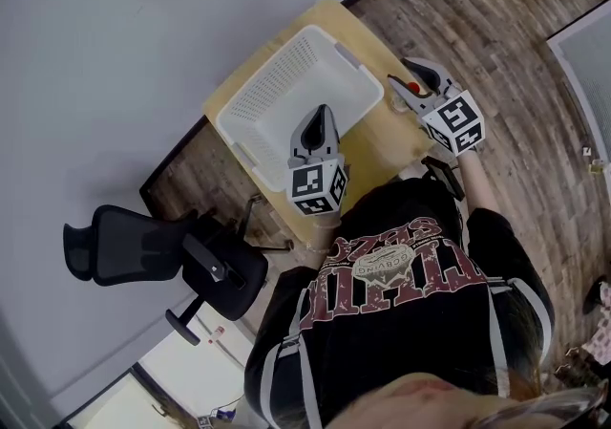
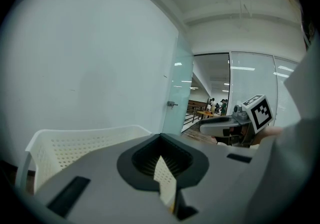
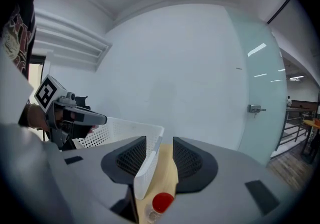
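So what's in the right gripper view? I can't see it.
The right gripper, jaws apart, hangs over a red-capped bottle on a wooden table, beside a white basket. The left gripper shows far left.

A small pale-wood tabletop (image 1: 380,142) stands against a white wall (image 1: 115,45) on a plank floor (image 1: 516,45). A white basket (image 1: 263,75) (its walls pierced with small holes) covers most of it, and a small red-capped bottle (image 3: 161,202) stands just beside the basket.

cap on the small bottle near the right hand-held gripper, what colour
The cap is red; clearest in the right gripper view.
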`<state>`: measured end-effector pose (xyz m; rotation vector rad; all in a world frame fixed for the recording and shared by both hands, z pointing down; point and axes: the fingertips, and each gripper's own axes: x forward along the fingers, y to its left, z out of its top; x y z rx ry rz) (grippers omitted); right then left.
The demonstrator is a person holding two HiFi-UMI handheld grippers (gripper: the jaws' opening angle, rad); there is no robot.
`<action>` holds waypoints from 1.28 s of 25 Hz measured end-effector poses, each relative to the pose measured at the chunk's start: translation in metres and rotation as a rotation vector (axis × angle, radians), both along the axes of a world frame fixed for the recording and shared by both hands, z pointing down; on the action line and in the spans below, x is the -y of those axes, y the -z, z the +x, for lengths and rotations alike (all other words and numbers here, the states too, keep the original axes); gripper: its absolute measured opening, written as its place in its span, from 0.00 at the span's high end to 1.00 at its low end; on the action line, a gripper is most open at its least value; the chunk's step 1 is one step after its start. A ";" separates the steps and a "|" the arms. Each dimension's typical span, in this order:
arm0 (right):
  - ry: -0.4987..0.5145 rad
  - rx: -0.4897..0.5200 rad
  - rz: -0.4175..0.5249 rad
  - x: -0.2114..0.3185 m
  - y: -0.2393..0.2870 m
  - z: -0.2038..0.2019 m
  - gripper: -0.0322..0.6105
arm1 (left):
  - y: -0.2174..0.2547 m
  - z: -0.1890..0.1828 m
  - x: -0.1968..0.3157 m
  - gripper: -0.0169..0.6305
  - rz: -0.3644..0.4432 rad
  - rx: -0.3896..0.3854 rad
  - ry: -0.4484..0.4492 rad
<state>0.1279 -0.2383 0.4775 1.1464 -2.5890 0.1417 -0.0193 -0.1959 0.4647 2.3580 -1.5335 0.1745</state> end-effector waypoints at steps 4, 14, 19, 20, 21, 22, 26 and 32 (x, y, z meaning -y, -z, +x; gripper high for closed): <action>0.032 0.031 0.032 0.000 0.019 -0.016 0.70 | 0.005 -0.007 -0.003 0.90 0.009 0.000 0.025; 0.152 0.065 0.071 -0.006 0.042 -0.068 0.70 | 0.013 -0.033 -0.015 0.90 0.025 -0.002 0.100; 0.206 0.069 0.074 -0.010 0.047 -0.089 0.70 | 0.014 -0.044 -0.021 0.90 0.028 -0.001 0.135; 0.217 0.069 0.073 -0.011 0.047 -0.093 0.70 | 0.014 -0.046 -0.022 0.90 0.028 -0.001 0.142; 0.228 0.069 0.071 -0.012 0.047 -0.097 0.70 | 0.014 -0.047 -0.023 0.90 0.028 -0.001 0.148; 0.239 0.069 0.069 -0.013 0.047 -0.101 0.70 | 0.014 -0.049 -0.024 0.90 0.028 0.000 0.153; 0.281 0.072 0.060 -0.017 0.046 -0.116 0.70 | 0.014 -0.056 -0.028 0.90 0.030 0.001 0.177; 0.343 0.066 0.055 -0.025 0.046 -0.144 0.70 | 0.016 -0.066 -0.032 0.90 0.034 -0.007 0.194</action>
